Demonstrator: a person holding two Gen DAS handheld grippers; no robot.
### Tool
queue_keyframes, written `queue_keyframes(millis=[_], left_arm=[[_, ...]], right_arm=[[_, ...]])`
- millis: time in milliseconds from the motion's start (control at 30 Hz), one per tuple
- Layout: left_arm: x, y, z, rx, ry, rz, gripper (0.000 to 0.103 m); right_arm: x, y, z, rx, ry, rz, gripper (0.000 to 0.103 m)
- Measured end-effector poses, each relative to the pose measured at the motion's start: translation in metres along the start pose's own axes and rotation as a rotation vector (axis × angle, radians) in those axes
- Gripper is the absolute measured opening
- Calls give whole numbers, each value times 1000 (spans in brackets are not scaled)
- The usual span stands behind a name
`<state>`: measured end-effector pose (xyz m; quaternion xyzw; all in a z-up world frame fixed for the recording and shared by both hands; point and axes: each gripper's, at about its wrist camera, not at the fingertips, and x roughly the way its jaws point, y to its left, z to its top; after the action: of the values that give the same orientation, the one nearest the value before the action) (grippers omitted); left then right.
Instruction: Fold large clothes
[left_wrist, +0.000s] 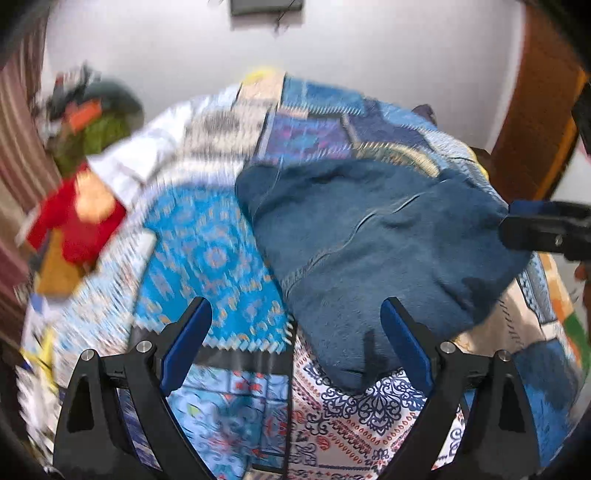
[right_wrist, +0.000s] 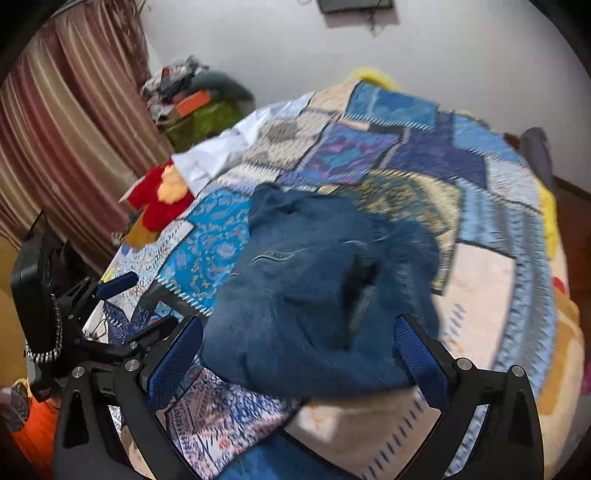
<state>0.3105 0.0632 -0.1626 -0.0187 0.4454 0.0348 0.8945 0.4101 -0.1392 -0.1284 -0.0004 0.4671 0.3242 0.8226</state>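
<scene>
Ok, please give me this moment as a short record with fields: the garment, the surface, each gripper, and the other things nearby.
garment: blue jeans, bunched in a heap, not held
surface: patchwork bedspread on a bed
left gripper: open, nothing between the fingers
right gripper: open, above the near edge of the jeans
nearby: red cloth at the bed's edge, striped curtain, pile of clothes

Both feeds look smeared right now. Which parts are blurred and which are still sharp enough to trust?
Left wrist view: the patchwork bedspread and red item on the left streak badly; the left gripper, open, is crisp, and the blue jeans are fairly readable. Right wrist view: the right gripper, open, is sharp, while the jeans are soft. Both bend towards the fisheye rim.
</scene>
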Motion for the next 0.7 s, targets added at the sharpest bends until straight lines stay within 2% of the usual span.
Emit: queue_keyframes(millis=[133, 200, 267, 367, 433, 600, 700], left_arm=[[33, -4, -11, -20, 89, -63, 94], [37, -7, -18, -20, 76, -83, 96], [40, -10, -23, -10, 77, -107, 98], [45, -14, -30, 0, 86, -119, 99], [44, -18, -35, 15, 79, -106, 99], [43, -16, -40, 25, 78, -104, 100], [43, -13, -46, 26, 108, -108, 103]], right_arm=[[44, -16, 7, 32, 104, -36, 103], [57, -34, 4, 60, 143, -75, 103], [63, -58, -5, 99, 181, -28, 102], [63, -80, -22, 129, 196, 30, 102], [60, -84, -32, 116, 193, 39, 102], [45, -92, -51, 107, 173, -24, 103], [41, -109, -62, 170, 194, -34, 103]])
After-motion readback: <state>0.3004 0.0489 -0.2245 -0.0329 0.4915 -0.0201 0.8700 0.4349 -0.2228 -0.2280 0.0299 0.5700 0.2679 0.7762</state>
